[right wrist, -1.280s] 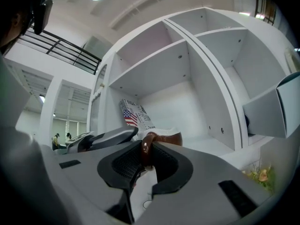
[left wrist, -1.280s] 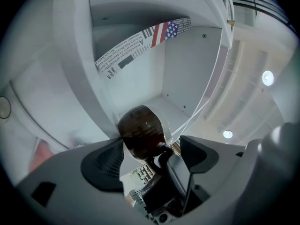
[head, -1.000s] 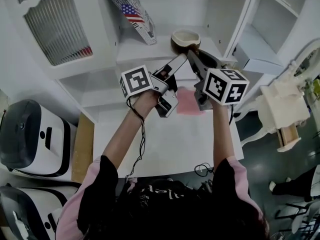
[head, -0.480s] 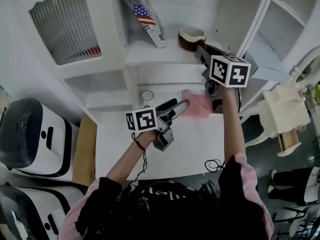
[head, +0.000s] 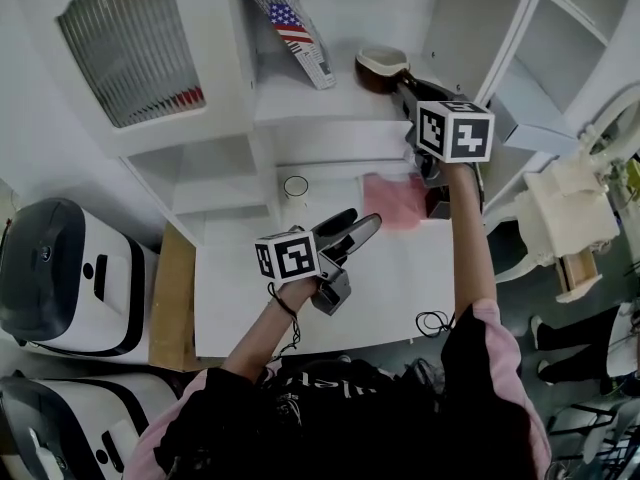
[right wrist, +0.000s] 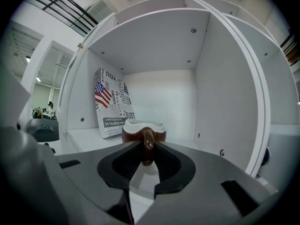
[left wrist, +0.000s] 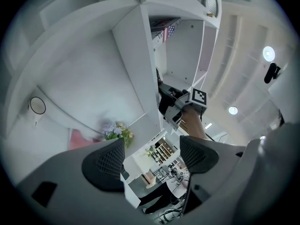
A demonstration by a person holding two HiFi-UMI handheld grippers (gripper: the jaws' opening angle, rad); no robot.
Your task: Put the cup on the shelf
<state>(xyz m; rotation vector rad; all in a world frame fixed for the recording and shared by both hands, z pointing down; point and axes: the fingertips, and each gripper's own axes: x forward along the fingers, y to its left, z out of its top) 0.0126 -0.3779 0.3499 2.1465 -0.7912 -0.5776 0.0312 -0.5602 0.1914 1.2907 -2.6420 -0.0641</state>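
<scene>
Right tongs [right wrist: 148,159] clenched the handle [right wrist: 147,142] of a brown cup [right wrist: 136,129] at the shelf [right wrist: 89,137], touching or just above it. Cup seemed stiff, breakable ceramic; handle suited gripping. Left tongs [left wrist: 151,159] hung released.

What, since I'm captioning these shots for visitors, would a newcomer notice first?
The brown cup with its white inside, in the upper shelf compartment, its handle pinched by the right gripper. Left of it leans a flag-printed box. Lower down, the left gripper hangs open and empty over the white table.
</scene>
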